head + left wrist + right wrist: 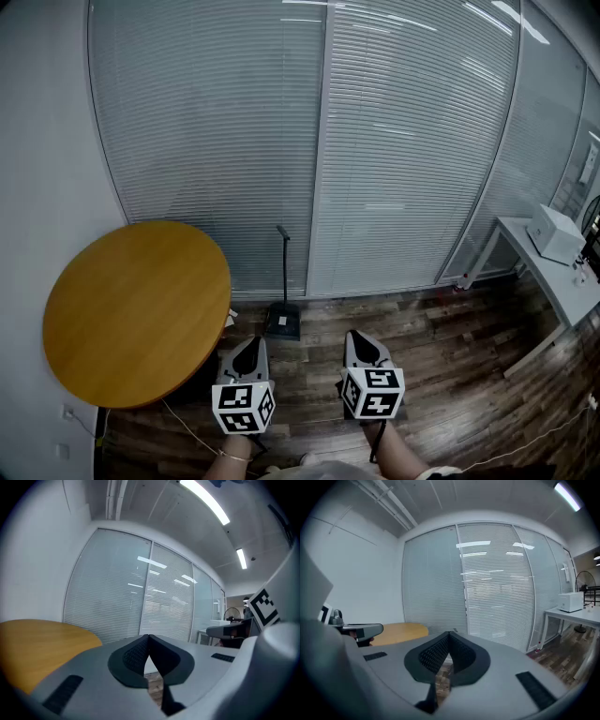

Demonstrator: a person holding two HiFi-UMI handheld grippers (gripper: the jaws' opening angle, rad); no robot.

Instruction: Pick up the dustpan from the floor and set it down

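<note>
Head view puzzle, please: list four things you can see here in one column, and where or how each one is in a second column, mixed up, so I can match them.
Things:
1. dustpan
2. round table
3. white box
4. right gripper

Descriptions:
A. on the white desk at the far right
B. jaws shut, nothing held
C. standing on the floor by the blinds, handle upright
D. orange-brown top, at the left

Pairs: 1-C, 2-D, 3-A, 4-B
</note>
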